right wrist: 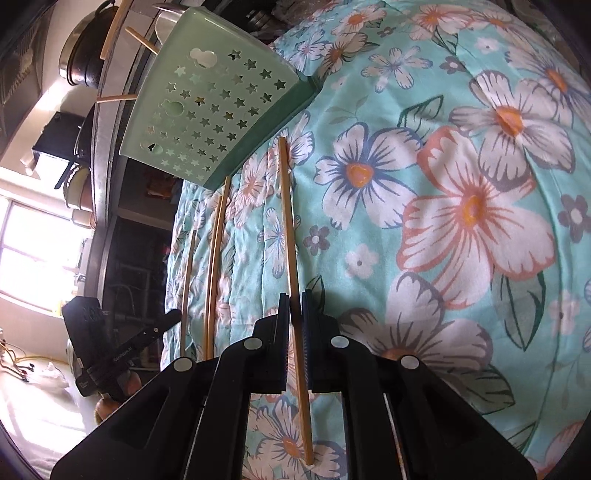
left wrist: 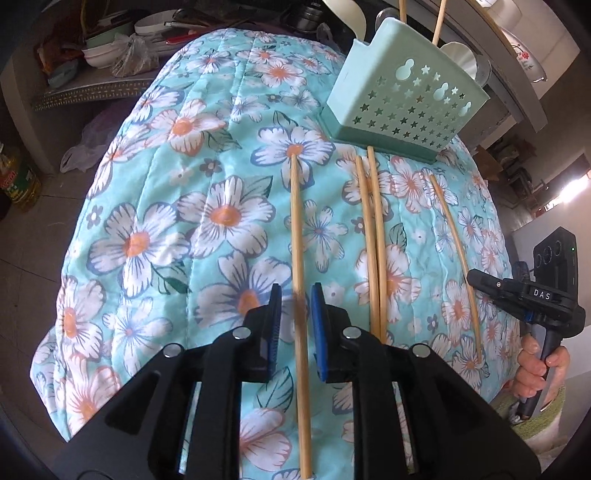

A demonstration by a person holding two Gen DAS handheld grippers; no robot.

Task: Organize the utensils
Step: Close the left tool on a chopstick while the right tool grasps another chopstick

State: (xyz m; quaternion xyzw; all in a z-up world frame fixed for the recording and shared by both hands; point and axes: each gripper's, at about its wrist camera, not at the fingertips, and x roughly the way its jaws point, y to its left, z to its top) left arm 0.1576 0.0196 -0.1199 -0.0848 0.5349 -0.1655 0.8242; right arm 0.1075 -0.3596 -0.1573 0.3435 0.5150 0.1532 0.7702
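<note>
Several bamboo chopsticks lie on a floral quilted cloth (left wrist: 166, 221), pointing at a mint-green star-holed utensil basket (left wrist: 406, 99) (right wrist: 214, 110) at the far end. The basket holds upright chopsticks (left wrist: 439, 22). My left gripper (left wrist: 295, 291) straddles the leftmost chopstick (left wrist: 297, 221); its blue pads stand clear of it on both sides, so it is open. A pair of chopsticks (left wrist: 371, 221) (right wrist: 216, 251) lies in the middle. My right gripper (right wrist: 294, 299) (left wrist: 472, 277) is shut on the rightmost chopstick (right wrist: 286, 206) (left wrist: 452, 229). The left gripper (right wrist: 173, 315) also shows in the right wrist view.
A shelf with bowls (left wrist: 110, 48) and bags stands beyond the cloth at the back left. An oil bottle (left wrist: 18, 181) sits on the floor to the left. A hand (left wrist: 535, 362) holds the right gripper's handle. A dark pot (right wrist: 85, 48) sits behind the basket.
</note>
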